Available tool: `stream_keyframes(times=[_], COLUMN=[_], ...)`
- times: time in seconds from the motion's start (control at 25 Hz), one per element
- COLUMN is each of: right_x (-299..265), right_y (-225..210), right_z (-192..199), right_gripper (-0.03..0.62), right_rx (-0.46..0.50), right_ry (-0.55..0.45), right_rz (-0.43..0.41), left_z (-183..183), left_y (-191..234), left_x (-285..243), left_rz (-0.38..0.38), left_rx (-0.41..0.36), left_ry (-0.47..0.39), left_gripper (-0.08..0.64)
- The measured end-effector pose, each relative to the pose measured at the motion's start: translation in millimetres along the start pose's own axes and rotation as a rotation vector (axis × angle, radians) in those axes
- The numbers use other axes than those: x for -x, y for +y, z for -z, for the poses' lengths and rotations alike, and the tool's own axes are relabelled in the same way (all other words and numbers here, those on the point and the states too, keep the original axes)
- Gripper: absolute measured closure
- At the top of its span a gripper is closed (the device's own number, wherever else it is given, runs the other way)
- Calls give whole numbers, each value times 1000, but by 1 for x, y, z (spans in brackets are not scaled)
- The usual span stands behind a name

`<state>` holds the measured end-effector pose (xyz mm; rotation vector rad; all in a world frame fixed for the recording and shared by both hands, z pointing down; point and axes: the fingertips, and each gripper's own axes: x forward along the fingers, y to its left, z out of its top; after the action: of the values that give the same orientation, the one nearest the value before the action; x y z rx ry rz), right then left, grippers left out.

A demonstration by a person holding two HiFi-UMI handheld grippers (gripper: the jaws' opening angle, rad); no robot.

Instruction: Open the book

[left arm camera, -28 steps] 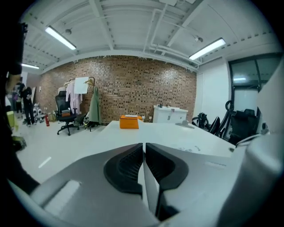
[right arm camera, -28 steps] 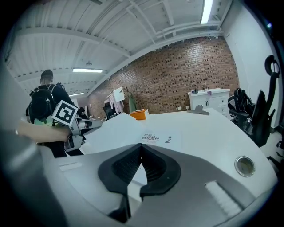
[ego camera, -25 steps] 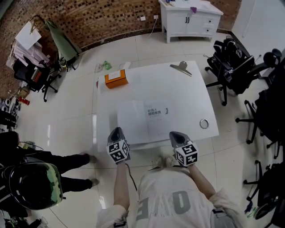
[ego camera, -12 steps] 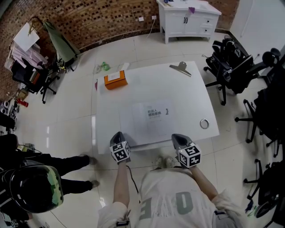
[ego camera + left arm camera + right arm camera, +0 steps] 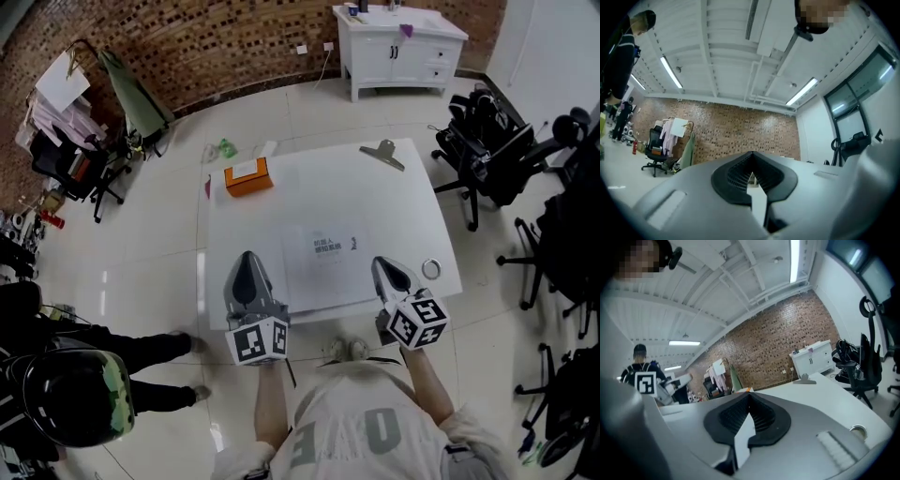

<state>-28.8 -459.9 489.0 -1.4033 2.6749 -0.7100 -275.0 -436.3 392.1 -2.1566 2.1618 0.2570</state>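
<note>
The book (image 5: 328,255) lies flat in the middle of the white table (image 5: 394,202), a pale page or cover with a small block of print facing up. Both grippers hang in the air above the table's near edge, clear of the book. My left gripper (image 5: 247,259) is left of the book and its jaws meet at the tip (image 5: 752,154) with nothing in them. My right gripper (image 5: 382,266) is at the book's right and is shut too (image 5: 749,397), also empty. Each gripper view looks level across the room, and the book is hidden behind the jaws.
An orange box (image 5: 247,176) sits at the table's far left, a metal clip (image 5: 381,153) at the far right and a small ring (image 5: 431,270) near the right front corner. Office chairs (image 5: 487,141) crowd the right side. A white cabinet (image 5: 398,42) stands behind, and a person (image 5: 70,394) is at left.
Both grippers have risen from the table's near edge toward the camera, the left one more. The pale leaf that lay left of the printed page a second ago no longer shows.
</note>
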Motion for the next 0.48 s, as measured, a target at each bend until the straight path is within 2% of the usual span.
stream_keyframes(times=[0.08,0.16,0.28,0.4,0.48], right_x=[3,5,10,18,20], right_y=[11,26,41,37,27], right_z=[-34,-55,-65,-60,-52], right_gripper=[588,588,588,588,588], right_rx=[-96,-137,-68,-25,-13], right_ry=[-95,-153,-165,-165,-155], right_rz=[-20,-51,-56,-14,36], left_z=[-21,-19,-9,-9,-5], left_y=[-31,-58,-79,-77,-72], left_x=[5,10,9,10,12], left_rz=[24,77,157,172,176], left_rx=[13,24,29,33,-13], left_ry=[-53,-49,-13,-10,1], left_gripper=[540,540,540,540,540])
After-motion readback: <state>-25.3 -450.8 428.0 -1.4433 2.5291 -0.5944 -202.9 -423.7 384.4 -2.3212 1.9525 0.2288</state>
